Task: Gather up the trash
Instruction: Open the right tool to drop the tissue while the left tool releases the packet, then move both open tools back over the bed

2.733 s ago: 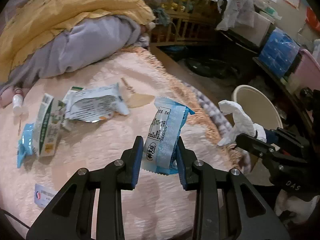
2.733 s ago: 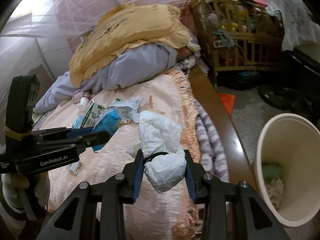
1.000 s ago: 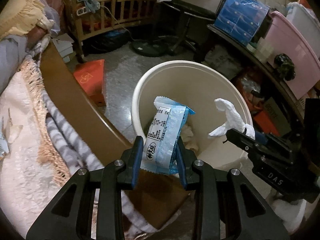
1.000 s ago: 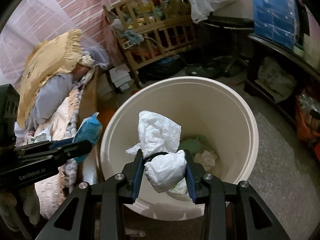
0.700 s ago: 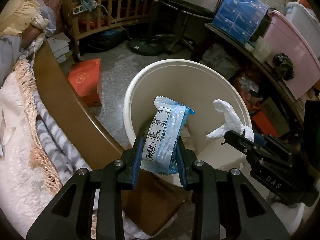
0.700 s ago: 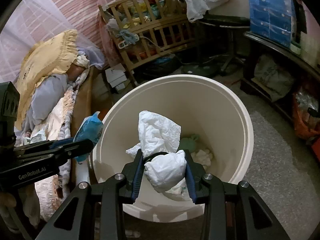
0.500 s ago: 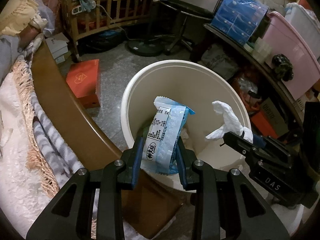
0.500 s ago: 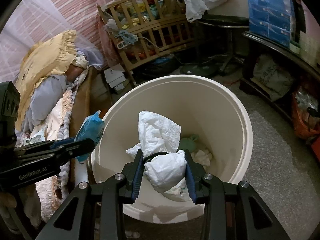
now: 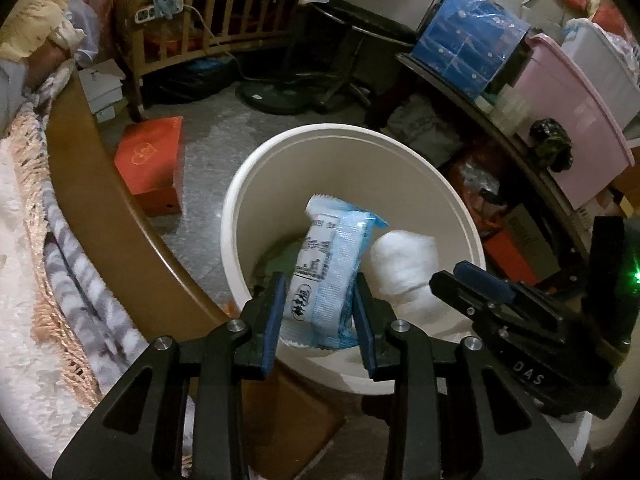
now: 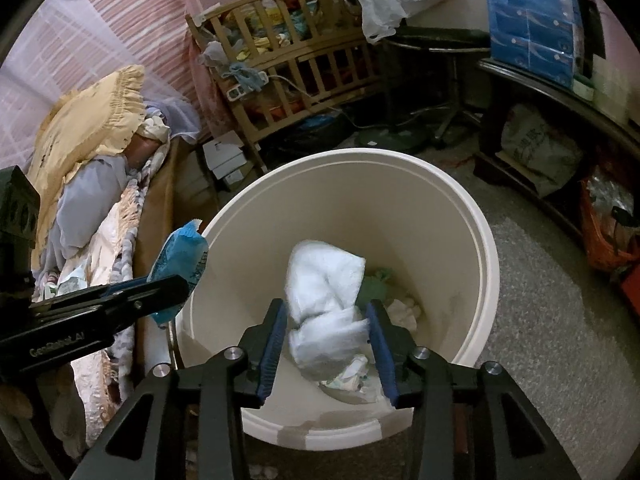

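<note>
Blue-and-white plastic, the snack wrapper (image 9: 332,276) stands tilted between the pads of the left claw (image 9: 320,312), over the mouth of the cream bin (image 9: 248,184). That claw's jaws have just been opening; a gap shows on the wrapper's left side, so the hold is released, though the packet has not yet dropped clear. In the right wrist view the right claw (image 10: 326,340) hangs over the same bin, and its jaws have just been opening too: the crumpled white tissue (image 10: 324,292) sits blurred between the pads with space on both sides, let go and apparently falling toward the litter already at the bin's bottom.

The risks, as I judge them:
- The wrapper is light and its lower edge sits close to the bin's near rim at 6 o'clock. If it clings to a pad or catches air, it may slide outside onto the floor beside the bed (image 9: 60,280).
- The left claw appears in the right view at 9 o'clock, near the rim; pulling it back early could drag the wrapper with it.
- The tissue looks bulky and loose; a trailing fold might snag a finger as the claw lifts away.
- Knocking the rim with either claw could tip or shift the bin.
</note>
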Tool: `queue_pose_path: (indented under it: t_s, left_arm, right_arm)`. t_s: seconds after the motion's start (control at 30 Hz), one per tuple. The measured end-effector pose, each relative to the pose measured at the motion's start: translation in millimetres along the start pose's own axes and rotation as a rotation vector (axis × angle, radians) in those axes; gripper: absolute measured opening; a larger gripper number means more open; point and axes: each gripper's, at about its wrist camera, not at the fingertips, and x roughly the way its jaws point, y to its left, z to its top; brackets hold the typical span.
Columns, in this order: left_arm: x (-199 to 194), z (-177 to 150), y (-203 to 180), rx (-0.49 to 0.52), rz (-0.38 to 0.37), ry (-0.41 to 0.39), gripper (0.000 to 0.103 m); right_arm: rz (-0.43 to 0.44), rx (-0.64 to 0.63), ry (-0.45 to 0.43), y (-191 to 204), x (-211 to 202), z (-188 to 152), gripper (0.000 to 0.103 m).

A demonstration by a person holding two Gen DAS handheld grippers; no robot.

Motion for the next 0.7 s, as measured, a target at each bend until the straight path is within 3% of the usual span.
queue_pose_path:
  t_s: [0.03,0.1,0.37,0.6,0.7]
  left_arm:
    - [-0.5,-0.4,-0.2,0.000,-0.004,-0.001,0.043]
    - [-2.9,-1.2,0.3,-0.002,-0.006,-0.006,0.045]
    - [-13.5,-6.3,10.0,-0.014,0.033,-0.013,0.046]
    - [-31.8,-13.2,27.5,-0.027,0.119,-0.038,0.046]
    - [-43.2,-16.0,38.0,-0.046,0.138,-0.052,0.046]
  right_arm:
    - [-0.003,0.002,0.001,-0.4,0.2,-0.1,0.045]
    - [-0.004,0.008,0.004,-2.4,0.4,-0.3,0.045]
    - [0.003,0.001,0.010,-0.2,1.5,-1.8,0.046]
    - [0.028,-0.037,0.013,15.4,3.0,-3.6,0.047]
    - [0.042,-0.055,0.012,25.2,1.9,-4.6,0.052]
